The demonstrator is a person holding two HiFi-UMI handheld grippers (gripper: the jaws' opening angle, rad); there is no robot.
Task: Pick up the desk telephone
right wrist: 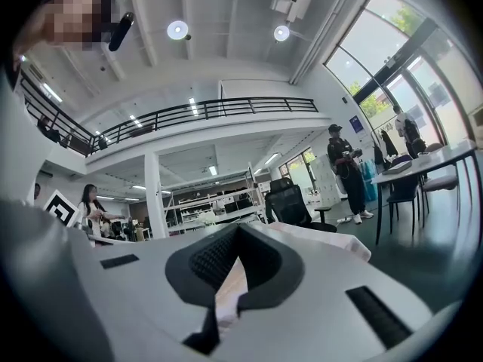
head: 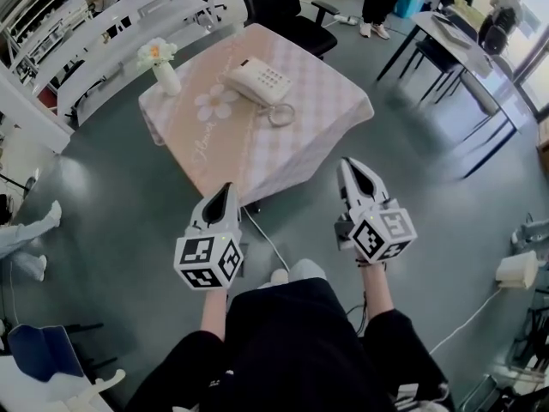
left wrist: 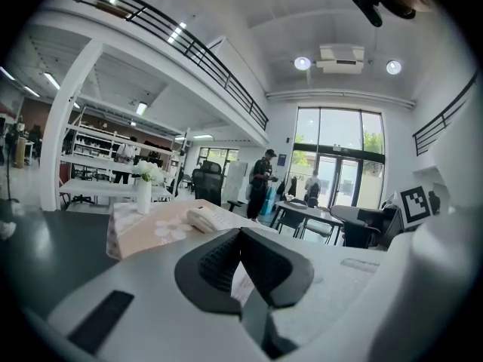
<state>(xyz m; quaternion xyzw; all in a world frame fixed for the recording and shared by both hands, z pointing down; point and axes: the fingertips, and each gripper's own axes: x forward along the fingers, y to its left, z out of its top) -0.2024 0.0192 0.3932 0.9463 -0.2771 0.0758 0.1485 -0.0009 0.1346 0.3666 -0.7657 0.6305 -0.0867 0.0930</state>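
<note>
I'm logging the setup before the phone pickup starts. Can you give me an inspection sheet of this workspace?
Surface: table covered by a pink checked cloth.
Job's things: white telephone lies on the far half of the table, untouched.
Clutter: vase of flowers near the far left corner, apart from the telephone.
Grippers: left gripper and right gripper both shut, empty, short of the table's near edge.
Cables: coiled cord beside the telephone; floor cable runs under the table.
Surroundings: office chair behind the table, desks to the right, a person farther off.
</note>
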